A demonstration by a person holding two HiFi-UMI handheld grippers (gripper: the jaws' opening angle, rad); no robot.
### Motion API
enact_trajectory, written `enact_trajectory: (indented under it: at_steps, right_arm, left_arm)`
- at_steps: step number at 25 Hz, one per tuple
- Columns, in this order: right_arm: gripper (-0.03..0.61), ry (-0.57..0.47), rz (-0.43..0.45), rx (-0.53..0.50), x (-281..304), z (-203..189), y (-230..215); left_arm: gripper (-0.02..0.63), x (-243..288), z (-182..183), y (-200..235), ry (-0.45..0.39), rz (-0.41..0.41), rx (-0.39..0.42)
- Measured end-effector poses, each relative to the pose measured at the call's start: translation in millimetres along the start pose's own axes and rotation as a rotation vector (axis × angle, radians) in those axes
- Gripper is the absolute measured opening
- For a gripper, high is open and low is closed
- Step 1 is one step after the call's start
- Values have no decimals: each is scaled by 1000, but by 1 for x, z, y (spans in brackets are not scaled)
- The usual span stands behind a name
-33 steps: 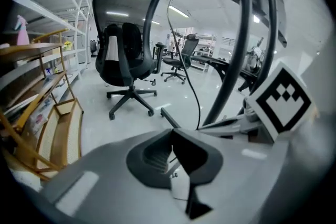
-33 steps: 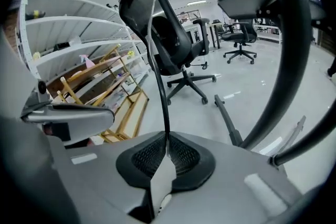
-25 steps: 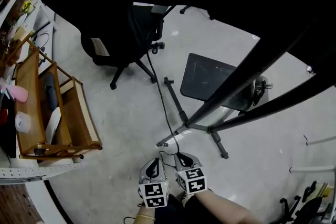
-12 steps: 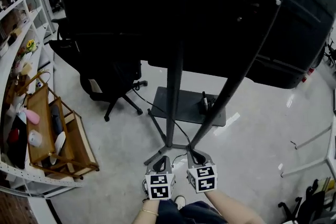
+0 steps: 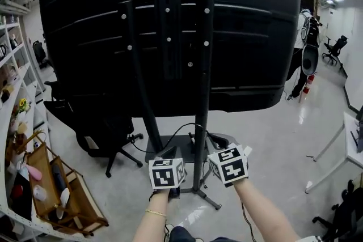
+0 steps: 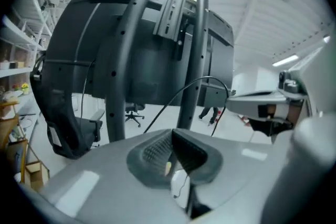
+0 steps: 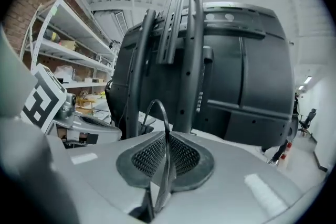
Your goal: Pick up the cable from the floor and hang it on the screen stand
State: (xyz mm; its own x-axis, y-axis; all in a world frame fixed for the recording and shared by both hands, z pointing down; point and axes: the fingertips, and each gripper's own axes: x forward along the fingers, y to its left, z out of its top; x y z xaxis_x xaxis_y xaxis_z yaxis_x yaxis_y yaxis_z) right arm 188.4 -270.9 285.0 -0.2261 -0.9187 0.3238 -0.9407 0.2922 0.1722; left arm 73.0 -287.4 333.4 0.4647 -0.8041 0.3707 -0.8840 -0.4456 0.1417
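Note:
The back of a big black screen (image 5: 244, 31) on its stand fills the head view, with two black poles (image 5: 203, 82) running down to a base plate (image 5: 156, 151). Low in that view, both grippers are held close to the poles. My left gripper (image 5: 170, 151) (image 6: 172, 147) is shut on a thin black cable (image 5: 190, 124). My right gripper (image 5: 214, 140) (image 7: 167, 139) is shut on the same cable (image 7: 156, 103). The cable (image 6: 205, 79) arcs up in a short loop between the two grippers, in front of the right pole. Its remaining length hangs down out of sight.
A black office chair (image 5: 93, 133) stands left of the stand. A wooden rack (image 5: 51, 190) and white shelves (image 5: 8, 82) line the left wall. A white table (image 5: 349, 144) is at the right edge. A person (image 5: 306, 54) stands far off at the right.
The view has swung up from the floor to the back of the screen. Both grippers have risen from near the stand's feet to pole height, carrying the cable loop.

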Motion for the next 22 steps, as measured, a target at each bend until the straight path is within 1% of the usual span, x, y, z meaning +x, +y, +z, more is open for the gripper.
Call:
enact_trajectory:
  at_steps: [3, 6, 8, 12, 17, 19, 22]
  right_arm:
    - [21, -82, -35, -26, -12, 64, -33]
    - [20, -143, -55, -57, -29, 124, -56]
    - [20, -190, -71, -76, -42, 164, -70]
    - [17, -281, -108, -110, -64, 237, -93]
    - [14, -362, -119, -134, -75, 331, -123]
    - [12, -384, -134, -135, -75, 361, -133]
    - [12, -398, -132, -92, -70, 395, -148]
  left_arm:
    - [8, 4, 71, -19, -52, -21, 65]
    - [8, -2, 136, -36, -111, -29, 117]
    - [8, -9, 180, -47, -153, -46, 141]
    - [8, -23, 255, -68, -207, -87, 181]
    - [8, -41, 353, -80, -341, -49, 249]
    - [8, -49, 386, -78, -394, -29, 250]
    - [8, -59, 425, -76, -466, 4, 244]
